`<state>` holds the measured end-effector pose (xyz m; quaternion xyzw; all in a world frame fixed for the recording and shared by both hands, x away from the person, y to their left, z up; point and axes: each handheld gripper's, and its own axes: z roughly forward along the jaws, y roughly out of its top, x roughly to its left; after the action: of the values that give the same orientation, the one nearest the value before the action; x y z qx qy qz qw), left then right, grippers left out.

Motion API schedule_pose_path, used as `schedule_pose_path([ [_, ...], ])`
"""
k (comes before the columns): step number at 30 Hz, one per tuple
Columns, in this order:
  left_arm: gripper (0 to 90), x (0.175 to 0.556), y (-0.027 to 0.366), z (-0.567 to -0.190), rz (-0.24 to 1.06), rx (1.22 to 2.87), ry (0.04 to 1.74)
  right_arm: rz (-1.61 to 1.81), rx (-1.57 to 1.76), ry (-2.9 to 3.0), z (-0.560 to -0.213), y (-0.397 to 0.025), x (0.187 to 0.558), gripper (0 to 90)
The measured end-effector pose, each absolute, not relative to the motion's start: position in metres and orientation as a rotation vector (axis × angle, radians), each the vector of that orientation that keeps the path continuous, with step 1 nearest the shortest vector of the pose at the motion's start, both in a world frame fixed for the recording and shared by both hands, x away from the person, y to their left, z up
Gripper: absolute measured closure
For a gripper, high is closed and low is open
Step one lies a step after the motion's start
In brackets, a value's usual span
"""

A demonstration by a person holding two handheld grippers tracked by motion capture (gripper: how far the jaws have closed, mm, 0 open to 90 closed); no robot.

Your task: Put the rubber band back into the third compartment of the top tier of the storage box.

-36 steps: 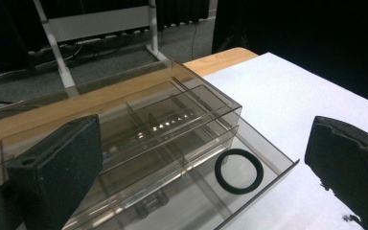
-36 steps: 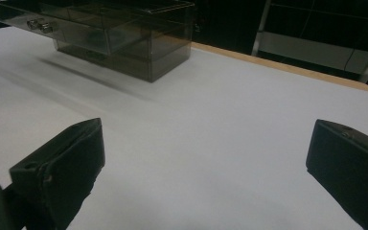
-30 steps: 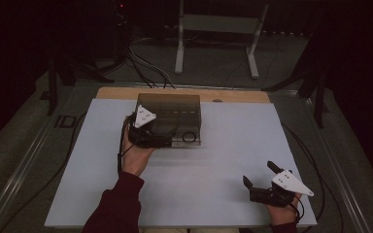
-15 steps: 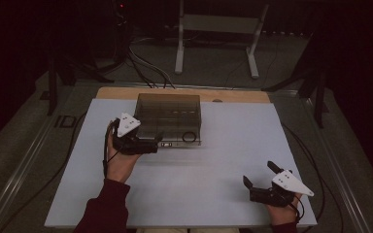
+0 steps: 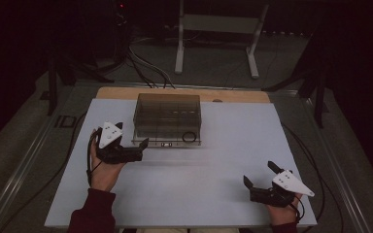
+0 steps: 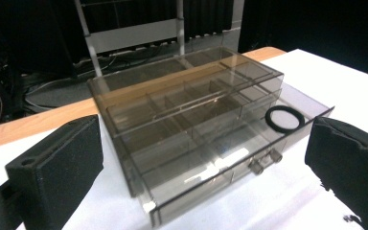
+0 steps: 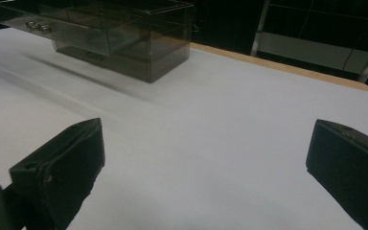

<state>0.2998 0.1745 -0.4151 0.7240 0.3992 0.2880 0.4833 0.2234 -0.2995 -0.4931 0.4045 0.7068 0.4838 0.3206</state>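
Clear drawer box at the far middle of the table, its lower drawer standing ajar.

We read the smoky plastic organizer (image 6: 187,124) as light, stiff and slick, so we'd take the drawer by its two small knobs (image 6: 263,162); a black ring (image 6: 284,119) lies inside. Our left gripper (image 5: 135,151) sits just beside it with jaws wide, and the right gripper (image 5: 258,182) rests well apart, jaws wide too.

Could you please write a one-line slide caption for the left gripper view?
Open left tool faces a smoky clear organizer box, its drawer pulled out with a black ring inside.
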Motion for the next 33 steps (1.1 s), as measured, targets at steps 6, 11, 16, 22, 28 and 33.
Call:
schedule_pose_path([
  [6, 0.4, 0.287, 0.188, -0.427, 0.710, 1.763, 0.978, 1.273, 1.061, 1.857, -0.493, -0.299, 0.223, 0.2],
  [11, 0.4, 0.281, 0.195, -0.437, 0.718, 1.762, 0.999, 1.276, 1.061, 1.858, -0.493, -0.299, 0.223, 0.2],
  [16, 0.4, 0.270, 0.204, -0.454, 0.729, 1.761, 1.020, 1.286, 1.067, 1.861, -0.493, -0.300, 0.223, 0.3],
  [22, 0.4, 0.259, 0.214, -0.468, 0.738, 1.754, 1.058, 1.292, 1.070, 1.860, -0.493, -0.299, 0.223, 0.2],
  [28, 0.4, 0.249, 0.223, -0.477, 0.773, 1.735, 1.066, 1.296, 1.076, 1.860, -0.493, -0.301, 0.223, 0.2],
  [33, 0.4, 0.243, 0.231, -0.483, 0.786, 1.711, 1.084, 1.302, 1.085, 1.871, -0.494, -0.303, 0.225, 0.2],
])
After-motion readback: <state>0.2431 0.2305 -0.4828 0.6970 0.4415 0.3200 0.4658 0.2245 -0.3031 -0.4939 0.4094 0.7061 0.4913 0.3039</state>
